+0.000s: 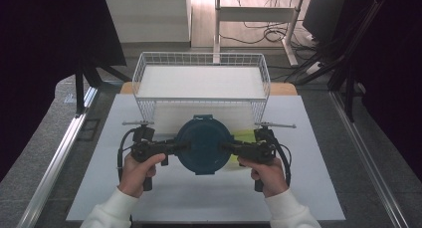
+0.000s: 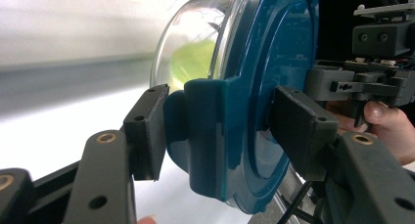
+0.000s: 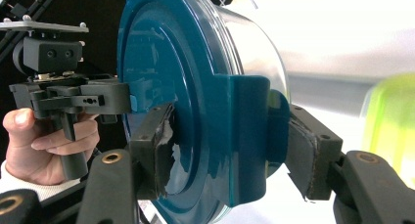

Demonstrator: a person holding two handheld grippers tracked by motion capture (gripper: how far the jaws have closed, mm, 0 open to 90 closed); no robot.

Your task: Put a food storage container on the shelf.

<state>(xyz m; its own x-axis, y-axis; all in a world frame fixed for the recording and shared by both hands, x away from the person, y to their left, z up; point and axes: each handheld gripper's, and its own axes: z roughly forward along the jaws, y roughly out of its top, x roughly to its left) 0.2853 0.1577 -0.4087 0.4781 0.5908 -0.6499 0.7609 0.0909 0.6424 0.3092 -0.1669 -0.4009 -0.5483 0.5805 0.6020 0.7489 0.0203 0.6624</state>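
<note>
High view: lidded container (image 1: 204, 144) gripped between left tool (image 1: 180, 147) and right tool (image 1: 230, 148), above worktop (image 1: 164, 198), near wire basket (image 1: 201, 78). Left and right gripper views: jaws clamped on lid tabs. Placing likely pending.

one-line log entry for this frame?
held: container with blue lid | left tool shut on lid clip | right tool shut on opposite clip | wire basket behind
</note>
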